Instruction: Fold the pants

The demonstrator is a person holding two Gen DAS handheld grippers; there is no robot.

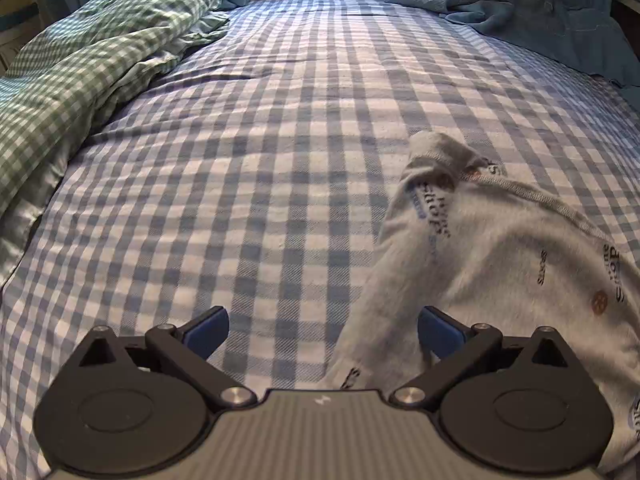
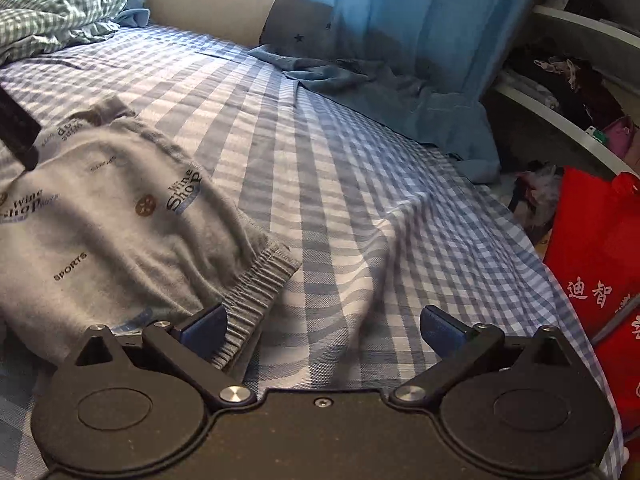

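Grey printed pants (image 1: 492,252) lie bunched on the blue-checked bed sheet (image 1: 248,168), at the right in the left wrist view. My left gripper (image 1: 322,330) is open and empty, its right pad at the pants' left edge. In the right wrist view the pants (image 2: 112,216) lie at the left, their ribbed waistband (image 2: 256,284) pointing toward me. My right gripper (image 2: 324,328) is open and empty over the sheet (image 2: 360,184), its left pad just above the waistband. A dark part of the left gripper shows at the left edge (image 2: 16,128).
A green-checked duvet (image 1: 80,68) is heaped along the left of the bed. A blue blanket (image 1: 520,16) and a blue star curtain (image 2: 400,40) lie at the far right. Beside the bed stand a red bag (image 2: 596,264) and white shelves (image 2: 580,64) with clothes.
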